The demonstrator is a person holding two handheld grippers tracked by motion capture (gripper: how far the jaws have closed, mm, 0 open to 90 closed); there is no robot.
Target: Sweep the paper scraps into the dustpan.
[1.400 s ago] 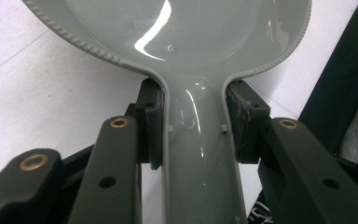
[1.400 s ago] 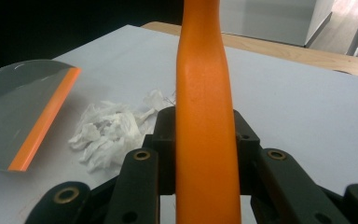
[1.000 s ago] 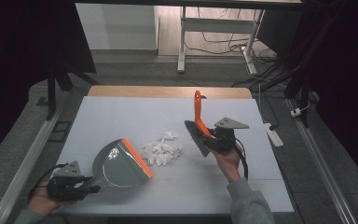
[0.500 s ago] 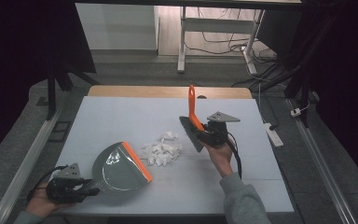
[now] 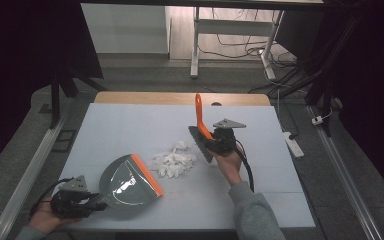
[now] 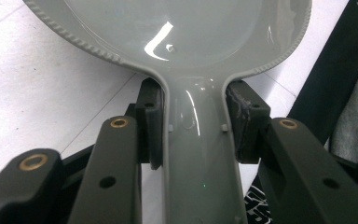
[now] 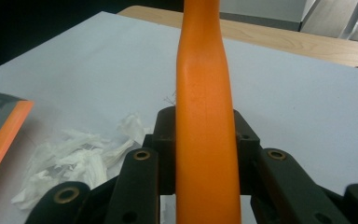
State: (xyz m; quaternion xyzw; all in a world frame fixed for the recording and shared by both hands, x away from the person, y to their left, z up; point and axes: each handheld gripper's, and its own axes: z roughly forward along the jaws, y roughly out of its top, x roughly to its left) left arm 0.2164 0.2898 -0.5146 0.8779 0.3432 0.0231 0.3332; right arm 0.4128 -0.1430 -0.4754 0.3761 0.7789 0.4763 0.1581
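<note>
The table, covered w/ a pale sheet, is seen from the high view; a strip of bare wood is left showing along its far edge. Beyond it, a white desk frame and loose cables are seen on the floor.

Next in size, a grey dustpan w/ an orange lip is laid on the table's near-left part, its open edge turned toward the middle. Its grey handle is clamped between the pads of the left gripper, which is held by a hand at the table's near-left corner. In the left gripper view the pads are pressed against both sides of the handle just below where it widens into the pan, so the dustpan is firmly grasped.

A brush w/ an orange handle is held right of centre; its handle is pointed up and away, and its dark head is tilted down-left toward the table. The handle is gripped by the right gripper, jaws clenched on either side of it, as shown in the right gripper view. The gripper is carried by a hand in a grey sleeve.

Smallest: a heap of white paper scraps is lain between dustpan & brush, just beside the orange lip and near the brush head, approx. mid-table. In the right gripper view the scraps are seen left of the handle.
</note>
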